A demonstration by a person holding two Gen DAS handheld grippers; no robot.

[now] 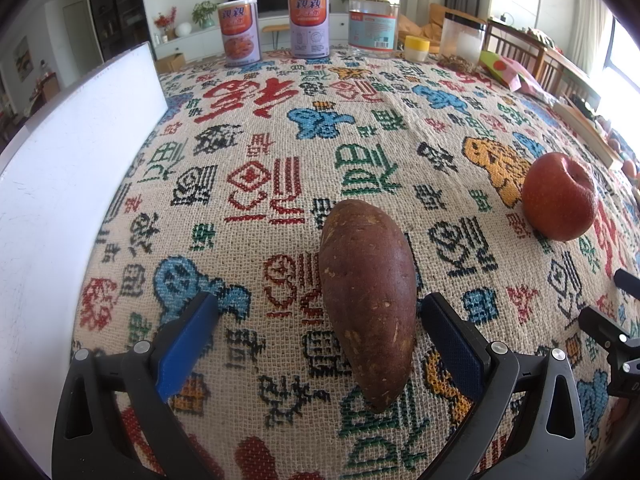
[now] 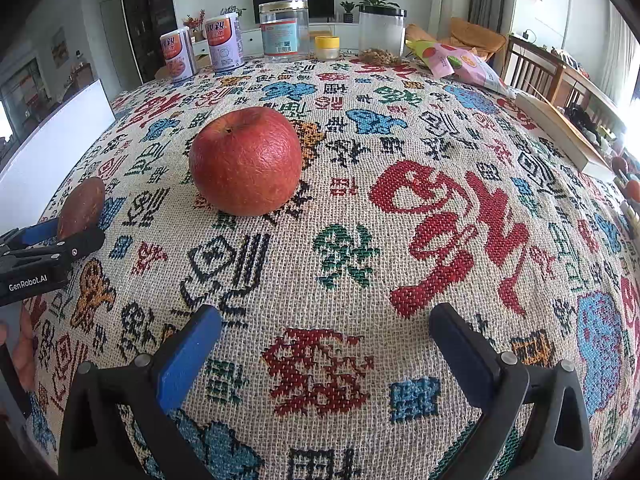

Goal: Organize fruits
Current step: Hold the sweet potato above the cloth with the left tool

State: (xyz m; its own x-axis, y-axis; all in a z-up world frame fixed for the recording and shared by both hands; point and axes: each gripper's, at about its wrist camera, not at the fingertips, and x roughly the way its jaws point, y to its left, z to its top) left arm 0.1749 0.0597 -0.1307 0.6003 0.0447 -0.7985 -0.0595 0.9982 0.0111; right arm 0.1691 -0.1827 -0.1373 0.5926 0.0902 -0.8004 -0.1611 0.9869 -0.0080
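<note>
Sweet potato (image 1: 366, 304) between the wide-spread pads of left claw (image 1: 318, 314), right pad (image 1: 450, 346) just beside its flank, left pad (image 1: 188, 344) clear of it. Long axis running along the fingers, blunt end away, pointed end toward the camera; a straight squeeze looks enough. Skin reddish-brown, dull, flecked with pale scars. Lying flat on patterned cloth (image 1: 360, 152).

Right claw (image 2: 324, 348) also wide, holding nothing. Apple (image 2: 245, 161) ahead and a little left of it, well apart, upright with stem dimple up, red and finely wrinkled. Right claw nearer the apple, left nearer the potato. White box (image 1: 60, 184) to the far left, probably the destination.
</note>
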